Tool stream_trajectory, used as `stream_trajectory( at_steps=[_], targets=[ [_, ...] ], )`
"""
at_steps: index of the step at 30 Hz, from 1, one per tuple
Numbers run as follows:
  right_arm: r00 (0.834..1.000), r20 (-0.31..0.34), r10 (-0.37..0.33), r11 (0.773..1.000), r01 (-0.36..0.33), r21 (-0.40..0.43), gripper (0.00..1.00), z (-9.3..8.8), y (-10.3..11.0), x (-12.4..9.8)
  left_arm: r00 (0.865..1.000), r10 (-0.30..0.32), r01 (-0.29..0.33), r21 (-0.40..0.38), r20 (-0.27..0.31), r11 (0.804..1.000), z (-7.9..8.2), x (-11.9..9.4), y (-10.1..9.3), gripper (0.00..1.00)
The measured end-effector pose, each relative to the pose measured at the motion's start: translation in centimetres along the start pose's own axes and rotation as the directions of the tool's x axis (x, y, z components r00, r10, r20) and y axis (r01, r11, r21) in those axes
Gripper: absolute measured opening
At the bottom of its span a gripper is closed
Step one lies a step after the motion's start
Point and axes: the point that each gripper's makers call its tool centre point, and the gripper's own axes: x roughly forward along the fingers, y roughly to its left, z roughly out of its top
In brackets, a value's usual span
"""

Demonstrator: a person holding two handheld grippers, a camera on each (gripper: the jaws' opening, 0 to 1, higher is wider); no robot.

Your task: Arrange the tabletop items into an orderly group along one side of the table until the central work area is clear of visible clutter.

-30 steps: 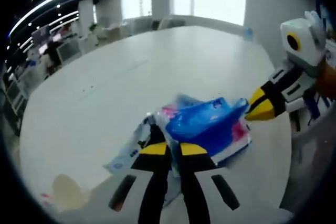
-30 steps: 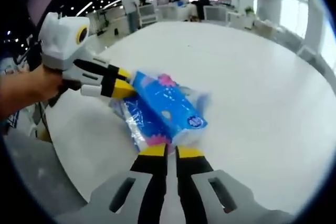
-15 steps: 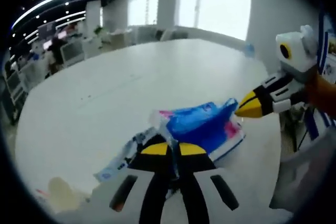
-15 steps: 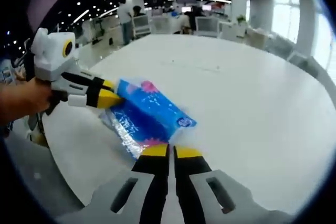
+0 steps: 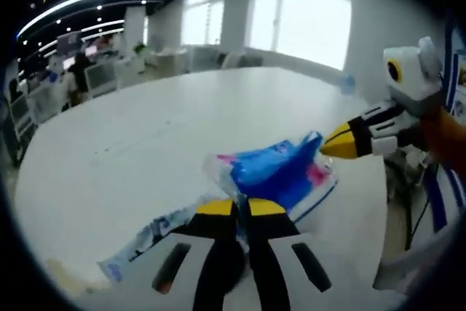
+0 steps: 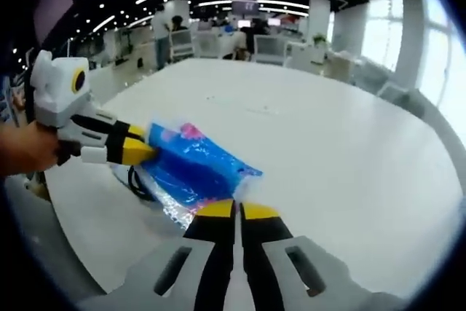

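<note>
The left gripper (image 5: pixel 240 207) has its yellow-tipped jaws pressed together on the near edge of a blue pack (image 5: pixel 280 175). The right gripper (image 6: pixel 234 211) is likewise closed, its tips nipping the opposite edge of the same pack (image 6: pixel 191 171). Each gripper shows in the other's view: the right one (image 5: pixel 336 145) pinches a corner of wrapper, and the left one (image 6: pixel 138 152) comes in held by a hand (image 6: pixel 25 152).

The pack sits between the two grippers, close to the table's (image 6: pixel 342 151) near rim rather than out in the middle. Whether it rests on the top or hangs just above it, I cannot tell. It looks like a soft film-wrapped pack, blue with pink patches and a clear plastic border. Loose film (image 5: pixel 149 237) trails from it toward the left gripper's side, and a dark loop (image 6: pixel 138 184) peeks from beneath it in the right gripper view; what that loop is I cannot make out.

My guess is that it is light and squashy, with a slick wrapper that will crumple and slide under a pinch. The sealed end flaps give the jaws something thin to bite, but film alone may stretch or tear, so a hold taking in some of the padded body would be safer.

There is printing on the wrapper, but it is too blurred to read, and no brand can be made out.
</note>
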Motion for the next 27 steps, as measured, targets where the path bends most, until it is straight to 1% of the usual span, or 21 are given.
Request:
stream_trajectory(
  at_steps=[2,5,6,11,14,19,23,27],
  targets=[
    [1.0,0.001,-0.004,1.0,0.004,-0.017,0.02,0.0,-0.8,0.0,1.0,0.015,-0.015,-0.003,0.007,1.0,0.4,0.7,-0.5,0.02],
    [1.0,-0.01,-0.029,0.998,0.028,-0.053,0.02,-0.3,-2.5,0.2,1.0,0.016,-0.016,-0.007,0.018,1.0,0.9,1.7,-1.4,0.02],
    [0.999,-0.012,-0.031,0.998,0.03,-0.052,0.02,-0.4,-2.9,0.3,1.0,0.016,-0.015,-0.006,0.017,1.0,1.0,2.1,-1.8,0.02],
    [0.999,-0.011,-0.039,0.998,0.039,-0.059,0.02,-0.6,-4.8,0.6,1.0,0.021,-0.021,-0.019,0.01,1.0,1.1,3.9,-2.6,0.03],
    [0.999,-0.015,-0.038,0.996,0.037,-0.077,0.02,-0.9,-5.8,1.3,1.0,0.029,-0.029,-0.019,0.001,0.999,0.8,4.8,-2.9,0.03],
    [1.0,-0.02,-0.016,0.996,0.014,-0.091,0.01,-1.4,-6.9,2.8,0.998,0.055,-0.056,-0.017,-0.025,0.998,-0.2,6.2,-3.1,0.03],
    [1.0,-0.024,0.009,0.993,-0.012,-0.119,0.01,-1.9,-7.2,4.4,0.996,0.079,-0.08,-0.011,-0.045,0.997,-1.2,7.0,-2.9,0.04],
    [0.999,-0.027,0.026,0.991,-0.029,-0.132,0.01,-2.3,-7.2,5.5,0.992,0.101,-0.102,-0.015,-0.069,0.995,-2.3,7.8,-2.6,0.05]
  ],
)
